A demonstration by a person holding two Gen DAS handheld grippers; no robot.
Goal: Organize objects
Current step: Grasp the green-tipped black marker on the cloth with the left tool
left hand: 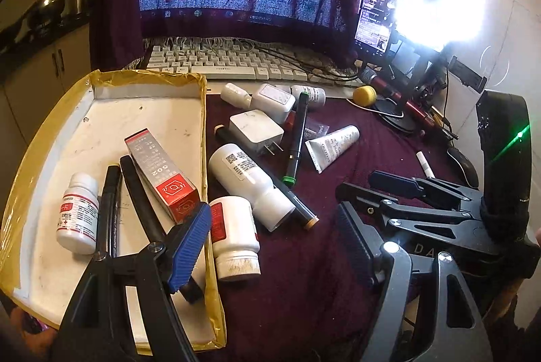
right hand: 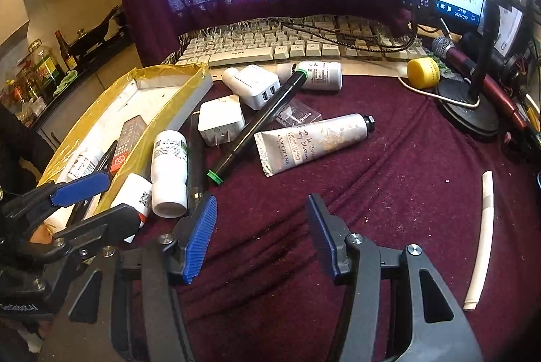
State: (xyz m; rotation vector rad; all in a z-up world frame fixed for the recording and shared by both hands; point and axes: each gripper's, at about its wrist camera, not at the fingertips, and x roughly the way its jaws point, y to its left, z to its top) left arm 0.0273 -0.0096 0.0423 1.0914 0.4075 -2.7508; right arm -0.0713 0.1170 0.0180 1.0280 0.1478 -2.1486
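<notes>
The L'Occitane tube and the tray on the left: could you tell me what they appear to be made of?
The L'Occitane tube looks like soft metal or laminate: satin silver, crimped flat end, black screw cap. The tray seems white board or foam, scuffed matte, edges wrapped in glossy yellow tape.

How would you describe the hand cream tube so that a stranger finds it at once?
Start at the white keyboard under the covered monitor, then look down onto the dark red cloth. Right of the white chargers lies the hand cream tube, flat, black cap toward the right. It alone is a soft squeezed tube with L'OCCITANE printed on it; its neighbours are rigid bottles, plugs and pens.
</notes>
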